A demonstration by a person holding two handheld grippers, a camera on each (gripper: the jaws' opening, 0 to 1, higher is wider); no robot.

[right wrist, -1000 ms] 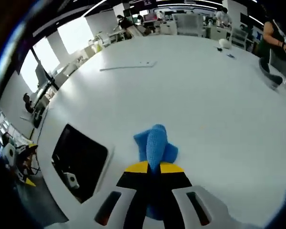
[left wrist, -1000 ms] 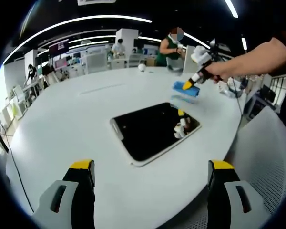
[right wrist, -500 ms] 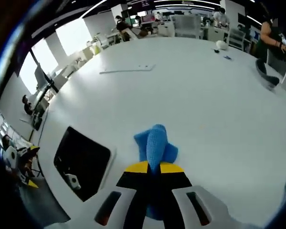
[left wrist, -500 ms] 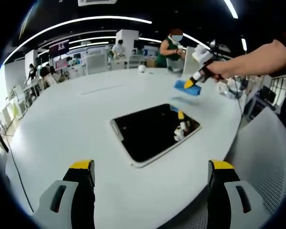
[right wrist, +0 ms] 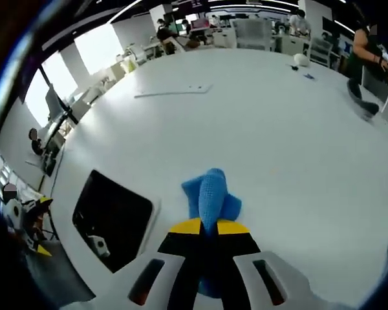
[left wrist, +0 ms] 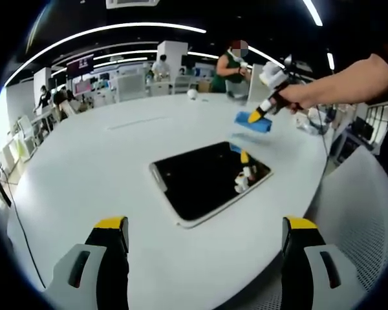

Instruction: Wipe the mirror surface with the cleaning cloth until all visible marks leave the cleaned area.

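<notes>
Fingers of the right gripper (right wrist: 207,227) were clamped on the blue cleaning cloth (right wrist: 210,190), held above the white table (left wrist: 103,168) just beside the mirror (left wrist: 207,175), probably lining up a wipe, while the left gripper (left wrist: 205,227) sat wide open, empty.

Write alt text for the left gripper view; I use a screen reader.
A dark rectangular mirror lies flat on a round white table. Beyond it, the right gripper, held in a person's hand, grips a blue cleaning cloth above the table. The left gripper is open in the foreground.
</notes>
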